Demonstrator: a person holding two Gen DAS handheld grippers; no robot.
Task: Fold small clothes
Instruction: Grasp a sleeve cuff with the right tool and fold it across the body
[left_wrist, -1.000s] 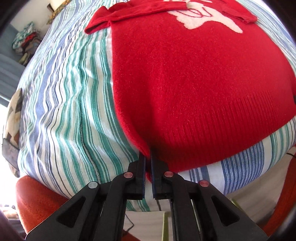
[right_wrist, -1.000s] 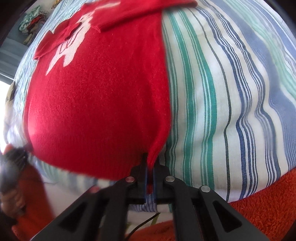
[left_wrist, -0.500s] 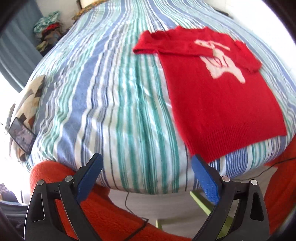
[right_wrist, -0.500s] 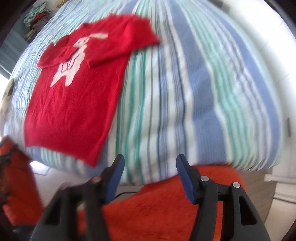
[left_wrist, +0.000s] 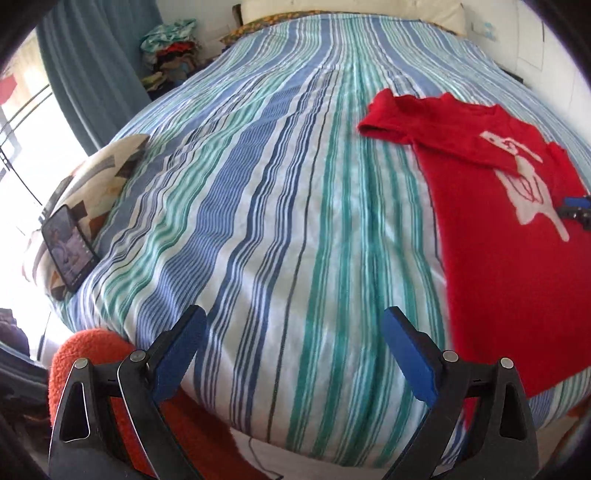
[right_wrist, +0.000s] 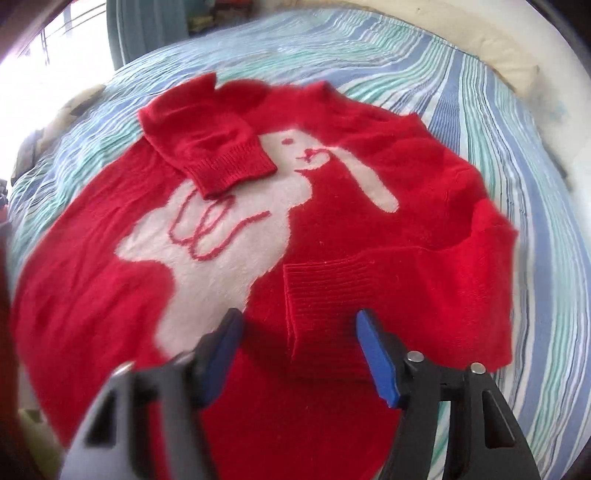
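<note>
While the red sweater (right_wrist: 332, 229) lay flat on the striped bed (left_wrist: 258, 184), we held our right gripper (right_wrist: 299, 350) spread wide just over the folded sleeve cuff (right_wrist: 317, 291) at lower centre; our left gripper (left_wrist: 295, 350), likewise empty and spread, hung farther left.

A big bed (left_wrist: 280, 206) is covered by a sheet with blue, green and white stripes. A red sweater (right_wrist: 332, 229) with a white rabbit on it is laid flat on the sheet, and both its sleeves are folded in over the front. A patterned pillow (left_wrist: 99, 173) is seen at the left edge of the bed, and a dark phone (left_wrist: 68, 247) is leaned against it.
</note>
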